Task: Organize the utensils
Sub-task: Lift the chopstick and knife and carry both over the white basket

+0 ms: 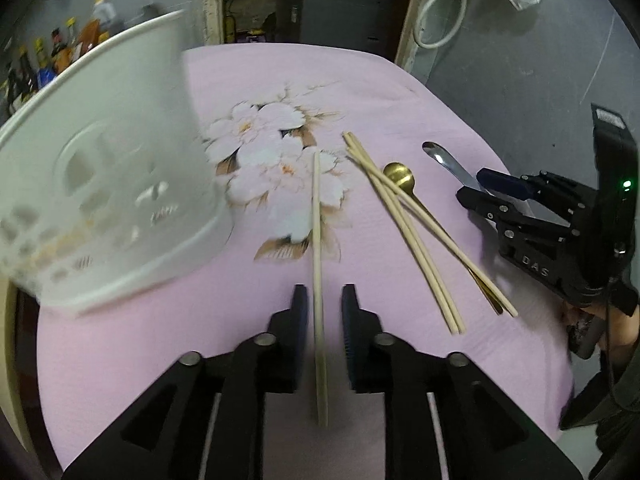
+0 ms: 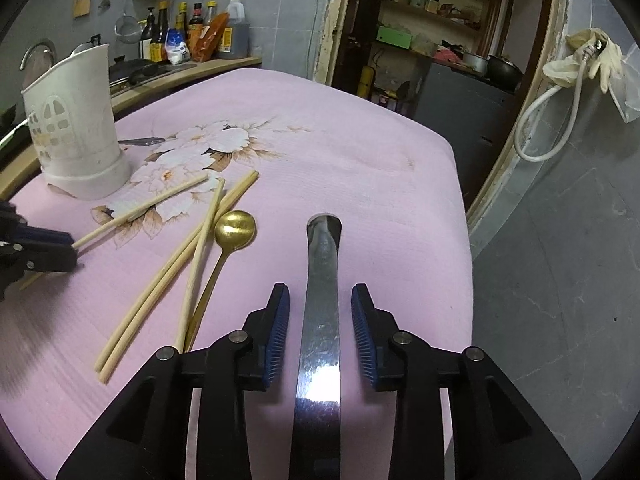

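Chopsticks and spoons lie scattered on the pink-clothed desk (image 2: 360,128), and the white holder (image 2: 76,120) stands at its far left, apparently still to be filled. The left tool (image 1: 324,296) straddles a single chopstick (image 1: 317,216), jaws narrow but with gaps either side, so nothing is gripped. The right tool (image 2: 320,300) likewise brackets the steel spoon (image 2: 322,280) handle without touching it. Three more chopsticks (image 2: 168,276) and a gold spoon (image 2: 234,226) wait between them. Picking looks to be the step in hand; next, each tool probably needs to close firmly, lift, and carry toward the holder.
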The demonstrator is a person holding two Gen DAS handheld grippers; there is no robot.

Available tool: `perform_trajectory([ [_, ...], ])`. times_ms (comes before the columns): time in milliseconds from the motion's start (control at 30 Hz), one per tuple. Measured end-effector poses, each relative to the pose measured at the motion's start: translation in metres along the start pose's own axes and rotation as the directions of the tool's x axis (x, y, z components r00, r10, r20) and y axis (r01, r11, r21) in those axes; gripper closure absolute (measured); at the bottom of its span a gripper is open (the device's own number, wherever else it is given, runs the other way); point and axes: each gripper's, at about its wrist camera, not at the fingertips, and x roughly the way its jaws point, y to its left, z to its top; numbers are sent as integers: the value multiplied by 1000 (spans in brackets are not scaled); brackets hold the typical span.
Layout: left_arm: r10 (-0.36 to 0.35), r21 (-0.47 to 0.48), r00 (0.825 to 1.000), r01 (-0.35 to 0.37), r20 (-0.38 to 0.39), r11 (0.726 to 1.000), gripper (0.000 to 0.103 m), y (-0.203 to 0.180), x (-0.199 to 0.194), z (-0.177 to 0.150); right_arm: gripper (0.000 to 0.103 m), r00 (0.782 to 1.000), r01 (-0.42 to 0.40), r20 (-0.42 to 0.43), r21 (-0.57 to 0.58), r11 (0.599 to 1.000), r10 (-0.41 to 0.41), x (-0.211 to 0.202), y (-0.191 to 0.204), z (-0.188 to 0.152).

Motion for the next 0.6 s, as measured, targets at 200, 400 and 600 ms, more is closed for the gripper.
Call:
perform_trajectory([
  [200, 22, 31, 999, -21, -34, 999, 85, 1, 22, 22, 70, 999, -44, -8, 24, 999, 44, 4, -9, 3],
  [400, -21, -29, 997, 19, -68, 999, 86, 9, 39, 46, 63, 999, -38, -28, -10, 999, 37, 14, -6, 13],
  [600, -1, 20, 994, 3, -105, 1000, 93, 1, 45, 52, 60, 995, -63, -74, -31, 998, 60, 28, -6, 24],
])
